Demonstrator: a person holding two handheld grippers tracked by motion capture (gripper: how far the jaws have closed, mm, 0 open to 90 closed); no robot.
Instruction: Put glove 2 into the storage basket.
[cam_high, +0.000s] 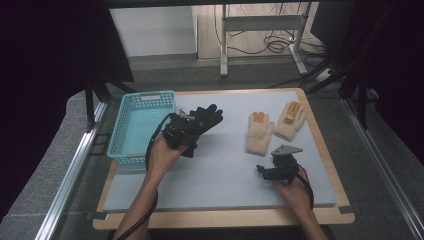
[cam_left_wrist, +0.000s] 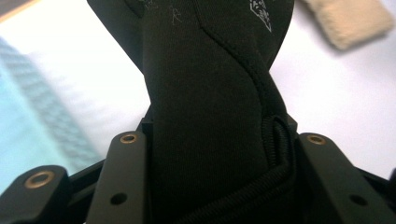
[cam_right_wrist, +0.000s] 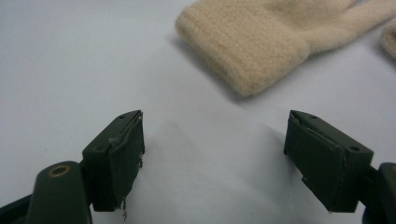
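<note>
A black glove (cam_high: 206, 118) hangs from my left gripper (cam_high: 186, 131), which is shut on its cuff just right of the basket. In the left gripper view the black glove (cam_left_wrist: 210, 102) rises between the two jaws and covers most of the frame. Two cream knitted gloves lie on the mat at the right: one (cam_high: 259, 133) nearer the middle, the other (cam_high: 290, 120) beside it. My right gripper (cam_high: 272, 170) rests low on the mat below them, open and holding nothing. The right gripper view has a cream glove's cuff (cam_right_wrist: 261, 44) ahead of the spread jaws.
A turquoise plastic basket (cam_high: 122, 131) stands at the left edge of the pale blue mat (cam_high: 225, 185). The mat lies on a wooden board (cam_high: 225, 217). Beyond the table are a metal stand and cables on the floor.
</note>
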